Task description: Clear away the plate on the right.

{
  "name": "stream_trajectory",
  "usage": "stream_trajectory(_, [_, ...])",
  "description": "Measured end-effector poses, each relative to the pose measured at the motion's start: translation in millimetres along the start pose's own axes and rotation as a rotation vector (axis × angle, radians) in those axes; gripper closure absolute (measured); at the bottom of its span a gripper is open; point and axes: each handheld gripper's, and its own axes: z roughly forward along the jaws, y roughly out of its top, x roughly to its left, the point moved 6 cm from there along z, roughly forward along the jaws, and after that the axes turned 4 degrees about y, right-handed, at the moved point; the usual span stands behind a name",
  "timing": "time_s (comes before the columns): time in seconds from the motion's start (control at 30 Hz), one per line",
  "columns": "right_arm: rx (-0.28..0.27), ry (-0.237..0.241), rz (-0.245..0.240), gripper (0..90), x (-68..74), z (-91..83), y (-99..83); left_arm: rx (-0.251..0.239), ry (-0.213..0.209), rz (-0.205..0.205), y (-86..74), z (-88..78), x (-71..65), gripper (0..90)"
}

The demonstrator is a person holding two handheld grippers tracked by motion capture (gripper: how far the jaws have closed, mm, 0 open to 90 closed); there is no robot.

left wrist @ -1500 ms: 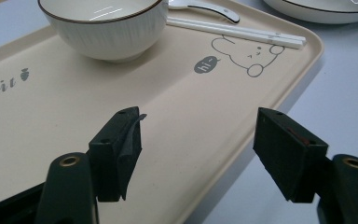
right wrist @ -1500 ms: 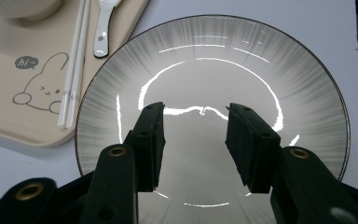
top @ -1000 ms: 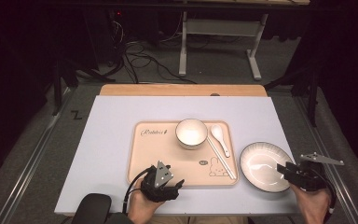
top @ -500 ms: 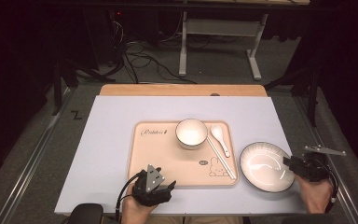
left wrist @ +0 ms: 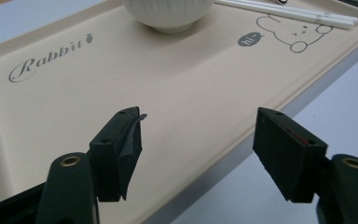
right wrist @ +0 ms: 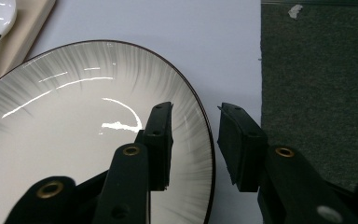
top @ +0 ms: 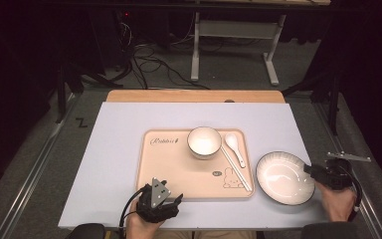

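Right gripper at the rim of the big plate

The big plate (top: 284, 178) sat on the counter (top: 124, 149) near its right edge, just beside the tray (top: 171, 169) and not touching it that I could see. The right gripper (right wrist: 195, 140) straddled the plate's right rim, one jaw over the plate and one outside it; the jaws had just been closing, but gaps showed and they did not press the rim yet. Only a thin strip of counter lay between the plate and the right edge. The left half and far side of the counter had lots of open room. The tray read "Rabbit" and had a bunny saying "hi~". A small bowl (top: 204, 142), a spoon (top: 234, 147) and chopsticks (top: 236, 169) lay on the tray. The left gripper (left wrist: 198, 149) stood wide and held nothing at the tray's near edge.
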Motion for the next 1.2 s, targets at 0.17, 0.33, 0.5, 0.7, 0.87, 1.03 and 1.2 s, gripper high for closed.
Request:
stream_trajectory(0.17, [0.015, 0.031, 0.017, 70.1, -1.8, 3.3, -2.8, 0.006, -0.003, 0.008, -1.1, 1.0, -0.8, 32.7])
stream_trajectory(0.33, [0.046, 0.042, 0.022, 71.2, -3.2, 7.0, -7.0, 0.006, -0.007, 0.011, -0.6, 0.8, -1.3, 32.7])
stream_trajectory(0.5, [0.063, 0.057, 0.033, 73.5, -4.6, 7.6, -10.2, 0.007, -0.014, 0.007, -0.8, 2.3, -3.0, 32.7])
stream_trajectory(0.7, [0.073, 0.077, 0.046, 75.9, -5.4, 5.9, -14.6, 0.014, -0.027, 0.014, -1.9, 5.6, -6.1, 32.7])
stream_trajectory(0.87, [0.088, 0.089, 0.049, 76.5, -4.1, 2.4, -19.6, 0.019, -0.044, 0.017, -2.2, 8.5, -9.6, 32.7])
stream_trajectory(1.03, [0.095, 0.095, 0.050, 76.5, -1.5, -1.4, -25.9, 0.030, -0.069, 0.026, -3.4, 13.1, -14.9, 32.7])
stream_trajectory(1.2, [0.108, 0.100, 0.057, 76.1, 1.6, -5.2, -32.0, 0.038, -0.091, 0.032, -4.2, 17.1, -20.0, 32.7])
